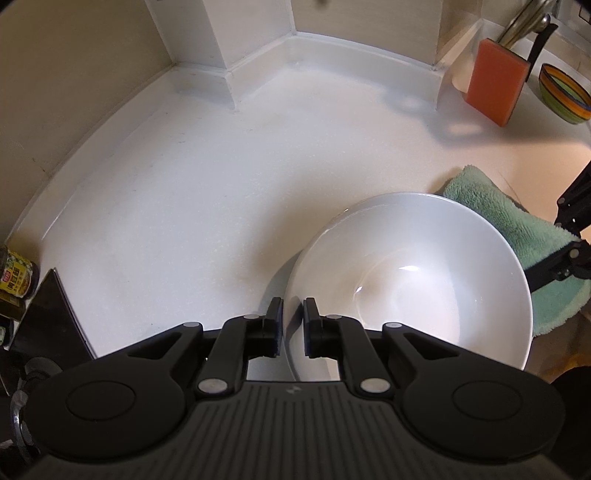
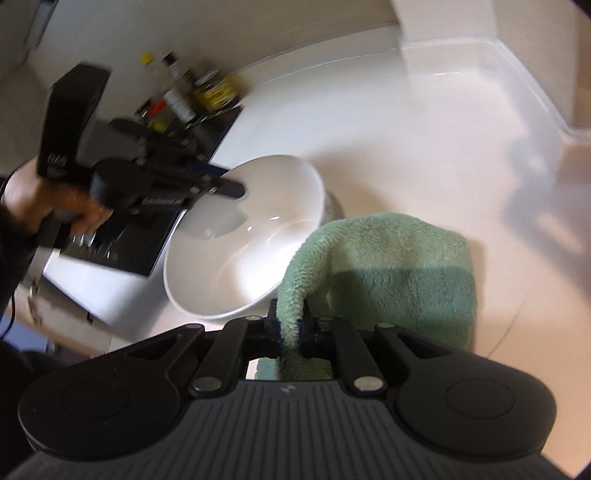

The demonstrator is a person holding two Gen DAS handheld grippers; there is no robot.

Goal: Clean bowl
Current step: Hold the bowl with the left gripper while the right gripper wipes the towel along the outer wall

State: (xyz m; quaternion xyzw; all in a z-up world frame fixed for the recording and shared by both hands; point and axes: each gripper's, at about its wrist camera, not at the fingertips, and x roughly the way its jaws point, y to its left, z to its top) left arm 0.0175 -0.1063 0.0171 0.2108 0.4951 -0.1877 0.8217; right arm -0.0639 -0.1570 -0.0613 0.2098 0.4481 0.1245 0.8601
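A white bowl (image 1: 413, 273) is tilted on the white counter, its near rim pinched between the fingers of my left gripper (image 1: 293, 325). It also shows in the right wrist view (image 2: 255, 236), held by the left gripper (image 2: 236, 190) at its far rim. My right gripper (image 2: 291, 328) is shut on a green cloth (image 2: 388, 273), which drapes over the counter beside the bowl's right rim. The cloth shows in the left wrist view (image 1: 517, 236) behind the bowl, with the right gripper's fingers (image 1: 554, 262) on it.
An orange sponge (image 1: 496, 81) leans at the back right, next to a striped bowl (image 1: 563, 94) and a utensil holder (image 1: 524, 26). Jars (image 1: 16, 275) and a black panel (image 1: 51, 317) stand at the left; the jars (image 2: 207, 92) also show in the right wrist view.
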